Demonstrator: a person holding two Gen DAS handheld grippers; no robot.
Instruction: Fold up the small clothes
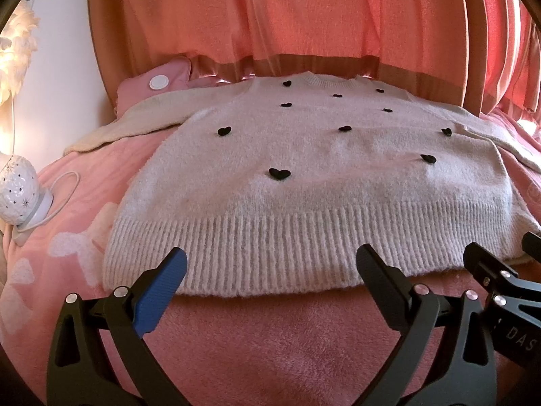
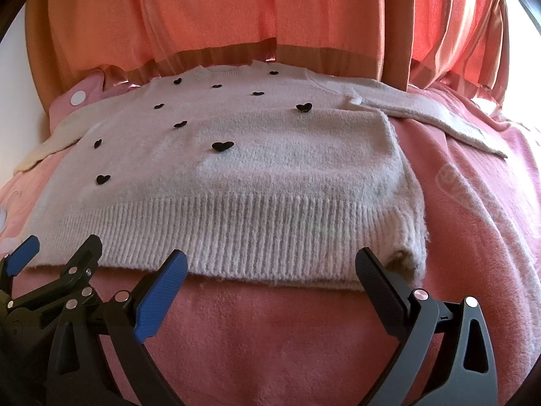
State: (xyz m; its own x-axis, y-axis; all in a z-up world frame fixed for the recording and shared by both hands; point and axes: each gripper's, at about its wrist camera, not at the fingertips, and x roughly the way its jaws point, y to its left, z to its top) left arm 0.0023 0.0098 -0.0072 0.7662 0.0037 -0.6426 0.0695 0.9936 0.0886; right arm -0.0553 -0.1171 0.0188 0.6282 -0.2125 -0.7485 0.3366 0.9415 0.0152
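Note:
A small cream knit sweater [image 1: 314, 182] with black heart appliqués lies flat, front up, on a pink blanket; its ribbed hem faces me and its sleeves spread to both sides. It also shows in the right wrist view [image 2: 236, 176]. My left gripper [image 1: 270, 260] is open and empty, just in front of the hem's left half. My right gripper [image 2: 270, 264] is open and empty, just in front of the hem's right half near the right corner. Each gripper shows at the edge of the other's view.
The pink fleece blanket [image 1: 270, 338] covers the surface. A white ceramic lamp [image 1: 18, 189] with a cable stands at the left edge. A pink pillow [image 1: 152, 84] lies behind the sweater. Orange-pink curtains [image 1: 304, 17] hang at the back.

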